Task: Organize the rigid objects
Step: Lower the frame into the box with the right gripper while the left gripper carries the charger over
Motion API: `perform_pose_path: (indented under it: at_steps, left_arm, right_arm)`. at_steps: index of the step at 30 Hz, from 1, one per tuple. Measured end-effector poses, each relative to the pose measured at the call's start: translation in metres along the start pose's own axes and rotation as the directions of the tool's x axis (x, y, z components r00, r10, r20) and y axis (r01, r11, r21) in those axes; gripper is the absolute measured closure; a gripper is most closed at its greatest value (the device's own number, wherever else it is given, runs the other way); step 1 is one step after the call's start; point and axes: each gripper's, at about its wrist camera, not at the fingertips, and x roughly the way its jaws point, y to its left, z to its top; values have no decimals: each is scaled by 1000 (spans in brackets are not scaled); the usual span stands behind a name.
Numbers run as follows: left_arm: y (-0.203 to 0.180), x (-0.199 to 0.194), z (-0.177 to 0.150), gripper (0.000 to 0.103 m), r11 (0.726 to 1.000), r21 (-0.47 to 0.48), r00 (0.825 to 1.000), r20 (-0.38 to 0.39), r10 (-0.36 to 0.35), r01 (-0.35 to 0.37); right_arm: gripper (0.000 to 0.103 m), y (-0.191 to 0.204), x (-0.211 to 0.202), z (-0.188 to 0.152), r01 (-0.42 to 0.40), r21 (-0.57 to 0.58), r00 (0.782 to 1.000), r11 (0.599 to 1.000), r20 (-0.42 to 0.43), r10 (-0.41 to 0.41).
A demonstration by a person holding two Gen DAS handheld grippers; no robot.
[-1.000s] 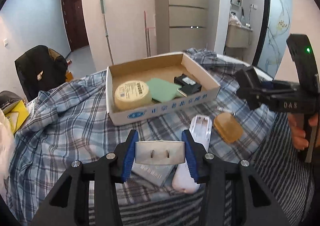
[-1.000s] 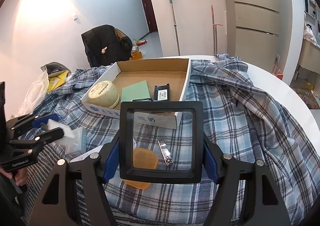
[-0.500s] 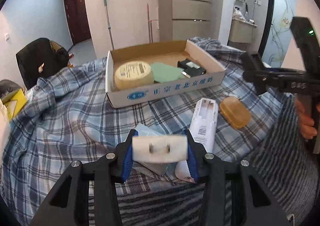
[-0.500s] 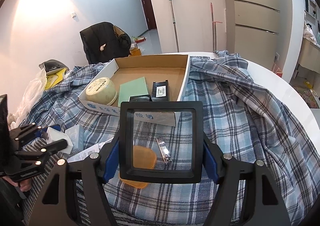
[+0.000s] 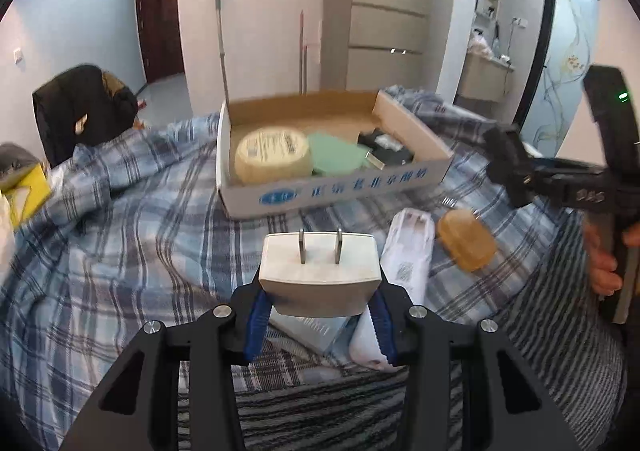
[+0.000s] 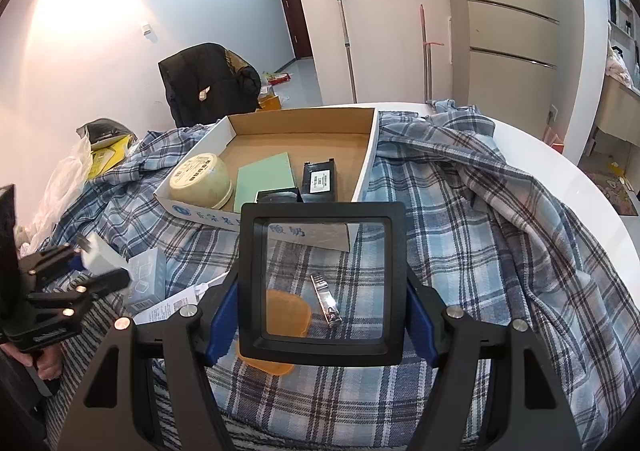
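Left hand-held gripper (image 5: 318, 315), clamped on the white plug adapter (image 5: 319, 266), has lifted it clear of the plaid cloth (image 5: 120, 251), ready for the cardboard box (image 5: 332, 195); right hand-held gripper (image 6: 320, 325) grips a square magnifier (image 6: 322, 283).

The left gripper (image 5: 320, 325) points forward and downward, its black fingers drawn close and their blue pads (image 5: 256, 317) pressing the two sides of a white plug adapter (image 5: 319, 271), which sits between the fingertips with its two prongs facing away from the wrist. The right gripper (image 6: 322, 325) is angled down the same way, with its fingers set wider; the blue pads (image 6: 219, 325) clamp the left and right edges of a black square-framed magnifier (image 6: 323, 285), held upright between them. A hand (image 5: 604, 255) wraps the right gripper's handle, and fingers (image 6: 46, 365) curl under the left one's.
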Motion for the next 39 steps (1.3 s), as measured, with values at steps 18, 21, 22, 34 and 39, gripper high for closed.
perform_pose_path:
  at_steps: [18, 21, 22, 34, 39]
  left_arm:
    - [-24, -76, 125, 56, 997, -37, 964, 255, 81, -74]
    - [-30, -70, 158, 56, 994, -51, 958, 267, 105, -95]
    - [-31, -67, 168, 56, 994, -51, 959, 262, 106, -96]
    - [30, 7, 163, 56, 987, -141, 963, 246, 108, -75]
    - [49, 46, 151, 56, 981, -166, 977, 170, 127, -99]
  right_arm:
    - [34, 25, -88, 112, 43, 60, 972, 997, 227, -56]
    - [34, 38, -86, 149, 103, 72, 951, 992, 284, -119]
    - [34, 43, -82, 158, 122, 59, 949, 991, 287, -133]
    - [34, 30, 12, 143, 68, 110, 979, 992, 182, -87]
    - [34, 21, 63, 133, 17, 147, 995, 989, 95, -31]
